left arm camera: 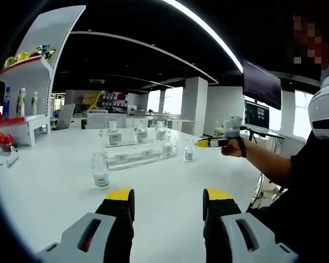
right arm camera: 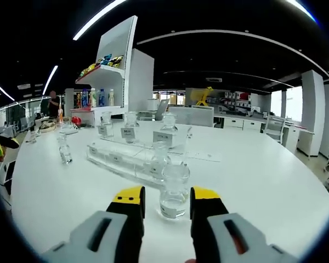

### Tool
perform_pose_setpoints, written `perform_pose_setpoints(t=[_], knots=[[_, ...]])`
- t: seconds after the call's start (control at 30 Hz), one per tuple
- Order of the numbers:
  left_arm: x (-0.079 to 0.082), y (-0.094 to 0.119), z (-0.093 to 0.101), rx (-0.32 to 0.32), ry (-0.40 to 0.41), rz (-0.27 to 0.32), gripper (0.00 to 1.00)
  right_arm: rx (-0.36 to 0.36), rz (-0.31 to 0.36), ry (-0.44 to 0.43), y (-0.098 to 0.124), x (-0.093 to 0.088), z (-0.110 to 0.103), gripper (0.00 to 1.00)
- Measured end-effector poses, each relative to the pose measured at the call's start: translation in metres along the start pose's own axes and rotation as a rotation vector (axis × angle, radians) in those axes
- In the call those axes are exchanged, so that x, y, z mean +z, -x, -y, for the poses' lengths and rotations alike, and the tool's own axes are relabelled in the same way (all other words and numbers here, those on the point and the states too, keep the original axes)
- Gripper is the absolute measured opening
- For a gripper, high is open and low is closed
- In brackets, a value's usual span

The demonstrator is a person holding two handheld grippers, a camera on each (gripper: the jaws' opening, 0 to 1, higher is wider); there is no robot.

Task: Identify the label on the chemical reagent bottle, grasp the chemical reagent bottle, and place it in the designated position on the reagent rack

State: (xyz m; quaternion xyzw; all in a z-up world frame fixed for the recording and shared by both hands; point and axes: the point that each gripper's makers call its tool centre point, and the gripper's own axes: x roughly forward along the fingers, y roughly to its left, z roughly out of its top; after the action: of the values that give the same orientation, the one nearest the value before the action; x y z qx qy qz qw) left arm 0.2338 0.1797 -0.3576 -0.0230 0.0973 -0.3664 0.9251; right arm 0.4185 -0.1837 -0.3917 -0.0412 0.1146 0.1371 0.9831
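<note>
A clear two-tier reagent rack (left arm camera: pixel 132 155) (right arm camera: pixel 118 159) stands mid-table, with three labelled glass bottles (left arm camera: pixel 140 132) (right arm camera: pixel 130 127) on its upper tier. One small bottle (left arm camera: pixel 100 171) (right arm camera: pixel 64 149) stands alone on the table in front of the rack, ahead of my left gripper (left arm camera: pixel 169 198), which is open and holds nothing. In the right gripper view, another labelled bottle (right arm camera: pixel 174 193) (left arm camera: pixel 188 150) stands upright between the jaws of my right gripper (right arm camera: pixel 167 198), which is open around it. The left gripper view shows that gripper (left arm camera: pixel 204 143), held in a hand, reaching the bottle at the rack's end.
The round white table (left arm camera: pixel 55 192) (right arm camera: pixel 263 181) has bare surface around the rack. A white shelf unit (left arm camera: pixel 35 71) (right arm camera: pixel 112 76) with goods stands at its far side. A dark monitor (left arm camera: pixel 260 87) hangs behind the person's arm (left arm camera: pixel 274 164). Another person (right arm camera: pixel 54 104) stands far off.
</note>
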Motion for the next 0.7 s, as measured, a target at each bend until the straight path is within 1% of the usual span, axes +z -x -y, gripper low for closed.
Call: perform_pose_setpoints(t=[0.27,0.53,0.7], knots=[[0.001,-0.001,0.000,-0.001,-0.001,0.000,0.50,-0.019,-0.017,-0.004,-0.013,-0.003,0.005,0.32],[-0.001,-0.002,-0.002,0.004,0.002,-0.007,0.50,-0.033,-0.030,-0.013,-0.024,-0.010,0.008,0.31],[-0.004,-0.004,-0.004,0.007,0.008,-0.014,0.50,-0.043,-0.033,-0.018,-0.028,-0.011,0.009,0.31]])
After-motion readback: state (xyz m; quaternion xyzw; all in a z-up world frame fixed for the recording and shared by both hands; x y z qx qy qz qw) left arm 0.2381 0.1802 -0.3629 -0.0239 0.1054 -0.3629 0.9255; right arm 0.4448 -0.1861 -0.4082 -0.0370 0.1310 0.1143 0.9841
